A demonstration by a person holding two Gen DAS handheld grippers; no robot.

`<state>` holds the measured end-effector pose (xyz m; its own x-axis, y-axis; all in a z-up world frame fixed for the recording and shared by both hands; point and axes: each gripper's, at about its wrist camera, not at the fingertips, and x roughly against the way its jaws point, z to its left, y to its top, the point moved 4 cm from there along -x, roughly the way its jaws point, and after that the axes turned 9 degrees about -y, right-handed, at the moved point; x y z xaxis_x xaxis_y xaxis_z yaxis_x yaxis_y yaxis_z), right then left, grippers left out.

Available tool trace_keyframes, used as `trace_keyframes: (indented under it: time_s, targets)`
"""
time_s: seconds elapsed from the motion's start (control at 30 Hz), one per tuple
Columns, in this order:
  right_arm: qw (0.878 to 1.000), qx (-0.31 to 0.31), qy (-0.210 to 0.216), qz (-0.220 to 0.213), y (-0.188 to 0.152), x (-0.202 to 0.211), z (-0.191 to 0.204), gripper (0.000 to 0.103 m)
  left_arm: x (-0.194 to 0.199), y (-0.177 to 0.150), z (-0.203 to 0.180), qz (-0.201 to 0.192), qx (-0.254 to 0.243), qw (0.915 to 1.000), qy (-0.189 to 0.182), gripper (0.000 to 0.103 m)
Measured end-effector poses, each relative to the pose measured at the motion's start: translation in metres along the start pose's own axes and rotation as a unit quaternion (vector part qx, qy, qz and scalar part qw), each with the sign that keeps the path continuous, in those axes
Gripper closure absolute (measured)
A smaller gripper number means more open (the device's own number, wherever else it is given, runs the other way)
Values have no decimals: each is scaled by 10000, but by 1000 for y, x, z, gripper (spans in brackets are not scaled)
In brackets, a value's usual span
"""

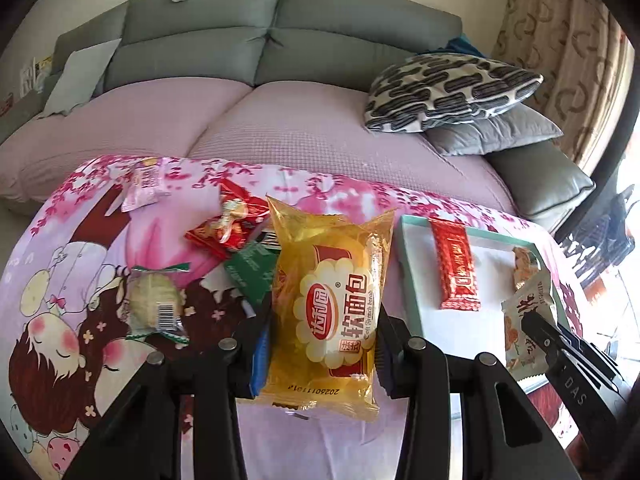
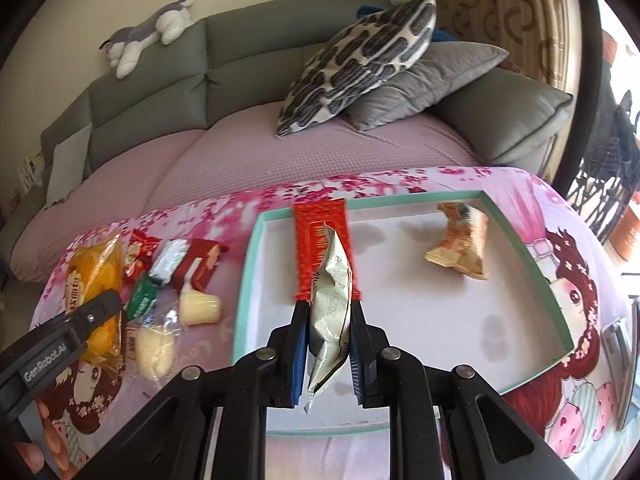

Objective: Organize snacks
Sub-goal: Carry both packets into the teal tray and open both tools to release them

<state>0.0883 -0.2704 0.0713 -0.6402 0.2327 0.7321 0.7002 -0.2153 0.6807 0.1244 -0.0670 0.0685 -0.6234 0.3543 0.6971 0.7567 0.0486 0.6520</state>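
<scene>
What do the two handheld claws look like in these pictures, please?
Both the left claw and the right claw are matte black linkages with round silver pivot pins and blue ribbed pads. White lettering marks their sides.

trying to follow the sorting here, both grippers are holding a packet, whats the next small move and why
Probably lower the right gripper and release its silver packet into the teal tray. It already hangs above the tray's white floor, beside the red bar, while the left gripper with the yellow bread packet is still left of the tray.
</scene>
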Motion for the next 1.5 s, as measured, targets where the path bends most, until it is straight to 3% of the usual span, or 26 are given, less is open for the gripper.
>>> trace_keyframes:
  time_s: [0.2, 0.5, 0.93, 1.27, 1.5]
  targets:
    - [9967, -591, -549, 45, 3, -5, -67, 83, -16, -10, -63, 201, -558, 9972, -454, 59]
    - [9875, -1177, -1047, 107, -1, -7, -134, 83, -43, -31, -125, 519, -1167, 9896, -667, 59]
    - [9857, -1286, -974, 480, -19, -42, -145, 83, -78, -46, -134, 713, -1264, 9887, -373, 59]
    - [9874, -1082, -1063, 455, -18, -45, -140, 82, -89, -52, -137, 854, -1325, 9872, -226, 59]
    - [9871, -1076, -1066, 518, -18, -46, -139, 82, -88, -51, -136, 875, -1313, 9873, -193, 42]
